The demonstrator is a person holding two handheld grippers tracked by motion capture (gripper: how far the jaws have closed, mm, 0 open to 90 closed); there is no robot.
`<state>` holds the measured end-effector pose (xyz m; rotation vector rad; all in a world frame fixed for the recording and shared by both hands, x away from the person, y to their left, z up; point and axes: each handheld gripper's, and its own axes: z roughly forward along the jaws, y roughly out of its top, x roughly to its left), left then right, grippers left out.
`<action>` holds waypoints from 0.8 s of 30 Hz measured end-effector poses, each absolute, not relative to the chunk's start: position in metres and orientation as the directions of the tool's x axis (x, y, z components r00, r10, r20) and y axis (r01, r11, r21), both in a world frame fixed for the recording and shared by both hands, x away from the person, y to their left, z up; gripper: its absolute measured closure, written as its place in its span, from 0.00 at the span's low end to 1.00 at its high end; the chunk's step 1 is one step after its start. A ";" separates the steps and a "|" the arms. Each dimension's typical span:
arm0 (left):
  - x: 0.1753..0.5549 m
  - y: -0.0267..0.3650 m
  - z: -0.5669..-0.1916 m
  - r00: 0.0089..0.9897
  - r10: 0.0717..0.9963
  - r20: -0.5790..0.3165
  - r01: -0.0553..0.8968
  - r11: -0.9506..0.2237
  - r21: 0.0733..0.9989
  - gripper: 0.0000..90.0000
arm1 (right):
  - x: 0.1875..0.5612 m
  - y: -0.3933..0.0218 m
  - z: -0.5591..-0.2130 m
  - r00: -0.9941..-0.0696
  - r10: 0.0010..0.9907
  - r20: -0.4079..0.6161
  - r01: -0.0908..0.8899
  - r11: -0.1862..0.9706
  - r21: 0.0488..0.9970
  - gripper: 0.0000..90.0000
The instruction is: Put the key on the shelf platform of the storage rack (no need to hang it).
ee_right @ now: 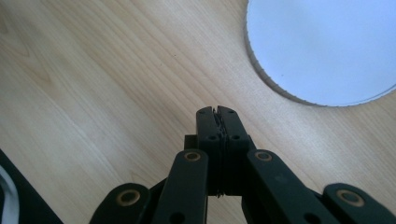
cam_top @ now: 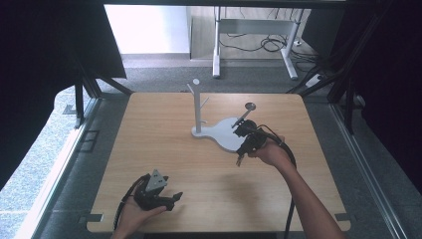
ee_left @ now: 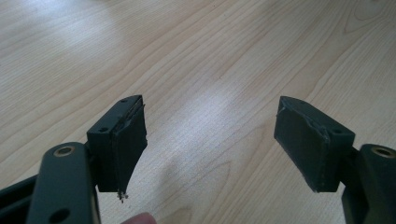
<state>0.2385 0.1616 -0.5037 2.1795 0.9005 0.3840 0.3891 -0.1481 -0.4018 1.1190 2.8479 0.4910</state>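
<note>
While the right gripper (ee_right: 218, 111) is pressed together, the white stand (cam_top: 226, 135) beside it looks stiff; grab its thin post (cam_top: 197, 107).

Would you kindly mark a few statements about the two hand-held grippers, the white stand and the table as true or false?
1. The left hand-held gripper has its jaws wide apart with nothing between them. True.
2. The right hand-held gripper is open. False: its jaws are pressed together, holding nothing.
3. A white stand with a flat, curved base sits on the wooden table. True.
4. The right hand-held gripper is at the near left corner of the table. False: in the high view it is beside the stand's base, right of centre.
5. The left hand-held gripper grips the stand's post. False: it is near the table's front edge, far from the stand.
</note>
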 end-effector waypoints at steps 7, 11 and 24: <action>0.238 0.162 -0.504 0.707 0.707 -0.008 0.488 -0.480 0.729 0.28 | 0.399 -0.146 -0.399 -0.725 0.684 0.074 0.670 0.677 0.306 1.00; 0.238 0.162 -0.504 0.707 0.707 -0.008 0.488 -0.480 0.729 0.28 | 0.404 -0.145 -0.399 -0.720 0.690 0.073 0.675 0.671 0.307 1.00; 0.239 0.163 -0.504 0.709 0.705 -0.010 0.489 -0.482 0.727 0.28 | 0.423 -0.143 -0.401 -0.700 0.708 0.088 0.695 0.648 0.313 1.00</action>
